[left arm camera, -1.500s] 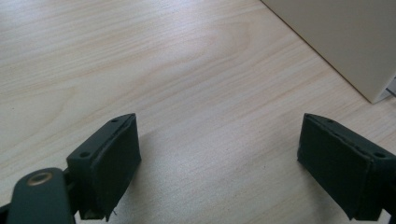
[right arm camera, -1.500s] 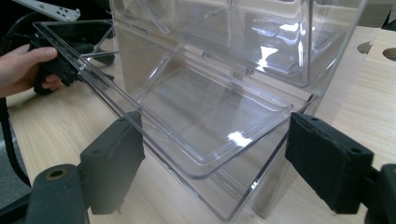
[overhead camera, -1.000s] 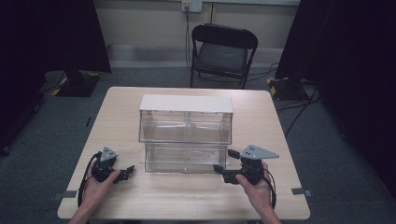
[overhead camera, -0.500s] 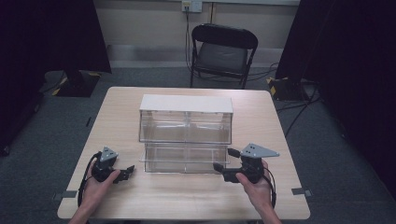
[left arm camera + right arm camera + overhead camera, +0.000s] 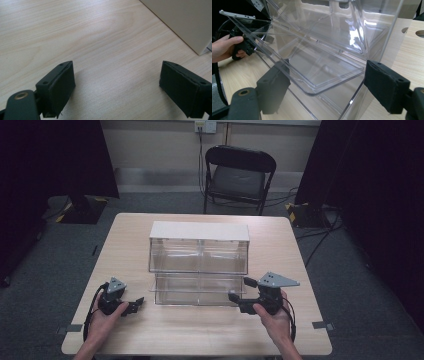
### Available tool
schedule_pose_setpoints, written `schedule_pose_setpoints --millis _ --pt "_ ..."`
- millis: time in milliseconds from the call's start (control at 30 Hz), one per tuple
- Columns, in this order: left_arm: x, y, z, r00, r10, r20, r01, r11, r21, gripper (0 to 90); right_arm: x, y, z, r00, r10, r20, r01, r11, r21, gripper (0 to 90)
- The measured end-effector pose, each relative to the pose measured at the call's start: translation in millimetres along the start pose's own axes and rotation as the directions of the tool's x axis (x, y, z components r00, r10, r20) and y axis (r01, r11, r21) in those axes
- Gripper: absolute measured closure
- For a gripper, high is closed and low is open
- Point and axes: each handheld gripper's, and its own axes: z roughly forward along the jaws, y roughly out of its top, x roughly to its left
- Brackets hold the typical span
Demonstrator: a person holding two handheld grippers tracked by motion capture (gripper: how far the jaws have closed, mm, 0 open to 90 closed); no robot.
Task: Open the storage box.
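Right gripper view has the right tool (image 5: pixel 319 86) gaping around the pulled-out clear drawer (image 5: pixel 312 65) mid-counter (image 5: pixel 200 335); close squarely on its front lip, left tool (image 5: pixel 117 82) wide apart aside.

Left hand (image 5: pixel 224 47) (behind clear drawer (image 5: pixel 312 65)) partly hidden.

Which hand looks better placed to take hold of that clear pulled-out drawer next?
The right. The right gripper has open jaws at the front edge of the clear drawer. The left gripper is open over bare table, beside the cabinet.
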Motion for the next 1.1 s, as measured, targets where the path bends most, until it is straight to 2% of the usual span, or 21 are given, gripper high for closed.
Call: schedule_pose_setpoints --millis 1100 --pt "0.2 0.0 -0.1 1.0000 0.003 -0.002 -0.003 1.0000 0.001 12.5 -2.3 11.2 1.1 0.9999 -0.011 0.005 0.011 1.000 -0.012 19.7"
